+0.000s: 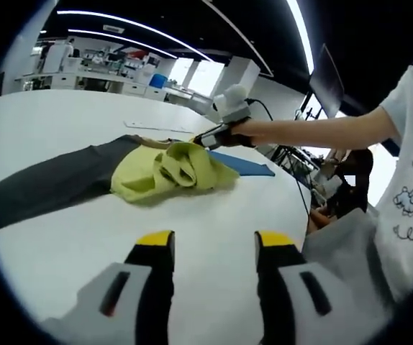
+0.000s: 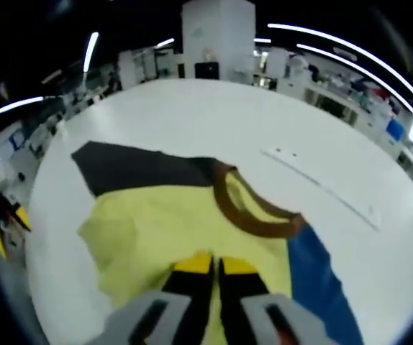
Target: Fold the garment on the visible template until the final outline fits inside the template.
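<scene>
Two tongs: right tongs (image 2: 215, 264) closed, pinching the yellow T-shirt (image 2: 163, 230) over the blue template (image 2: 321, 280); left tongs (image 1: 212, 241) open, empty above the white table (image 1: 214, 208).

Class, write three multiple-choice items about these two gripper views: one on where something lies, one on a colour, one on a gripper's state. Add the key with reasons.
1. Where does the yellow-green garment lie?
A. on the white table
B. on a chair
C. on the floor

2. What colour is the garment's neckband?
A. white
B. brown
C. red

3. How do the left gripper's jaws stand?
A. shut on the garment
B. apart over bare table
C. shut on a cable

Key: 1 A, the garment rests on the tabletop; 2 B, a brown curved band edges the neck; 3 B, white table shows between the yellow-tipped jaws.
</scene>
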Demonstrator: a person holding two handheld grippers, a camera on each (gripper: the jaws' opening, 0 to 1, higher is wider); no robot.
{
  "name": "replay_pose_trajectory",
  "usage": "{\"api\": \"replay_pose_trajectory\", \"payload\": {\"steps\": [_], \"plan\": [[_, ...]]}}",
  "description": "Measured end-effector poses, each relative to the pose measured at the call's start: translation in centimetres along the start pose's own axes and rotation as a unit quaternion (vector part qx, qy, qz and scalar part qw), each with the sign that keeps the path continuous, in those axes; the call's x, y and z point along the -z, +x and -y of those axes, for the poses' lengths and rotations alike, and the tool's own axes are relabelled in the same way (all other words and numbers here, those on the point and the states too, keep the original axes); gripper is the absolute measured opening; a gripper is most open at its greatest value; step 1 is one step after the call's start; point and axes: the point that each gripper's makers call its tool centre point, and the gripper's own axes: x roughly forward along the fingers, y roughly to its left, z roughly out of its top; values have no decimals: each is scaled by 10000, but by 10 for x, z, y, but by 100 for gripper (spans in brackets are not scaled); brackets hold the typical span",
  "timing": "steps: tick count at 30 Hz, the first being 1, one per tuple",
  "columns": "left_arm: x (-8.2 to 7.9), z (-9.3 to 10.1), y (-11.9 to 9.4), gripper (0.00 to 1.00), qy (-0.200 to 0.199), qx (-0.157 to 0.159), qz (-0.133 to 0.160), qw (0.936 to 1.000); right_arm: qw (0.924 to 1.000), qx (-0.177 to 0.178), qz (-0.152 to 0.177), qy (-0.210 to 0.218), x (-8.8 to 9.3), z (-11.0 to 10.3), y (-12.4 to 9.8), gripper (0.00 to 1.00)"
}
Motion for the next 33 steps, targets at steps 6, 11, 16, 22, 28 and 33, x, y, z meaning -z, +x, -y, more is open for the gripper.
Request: {"api": "replay_pose_trajectory", "payload": {"steps": [6,11,16,22,28,33], "plan": [[2,2,0,42,1,25,-33,10000,9995,31,255,203,-9,5,-17,5],[2,4,1,43,22,40,-38,10000,9987,-11,386,337,-10,1,-31,15],[-1,4,4,45,44,54,-36,10000,9978,-120,565,339,-7,0,-43,29],[-5,4,7,49,70,88,-27,9999,9955,-332,824,317,-2,-14,-59,49],[-9,2,12,54,113,69,-31,9999,9952,-505,832,103,7,-25,-65,77],[-13,-1,16,54,125,81,-51,9999,9934,-643,936,146,12,-43,-77,89]]}}
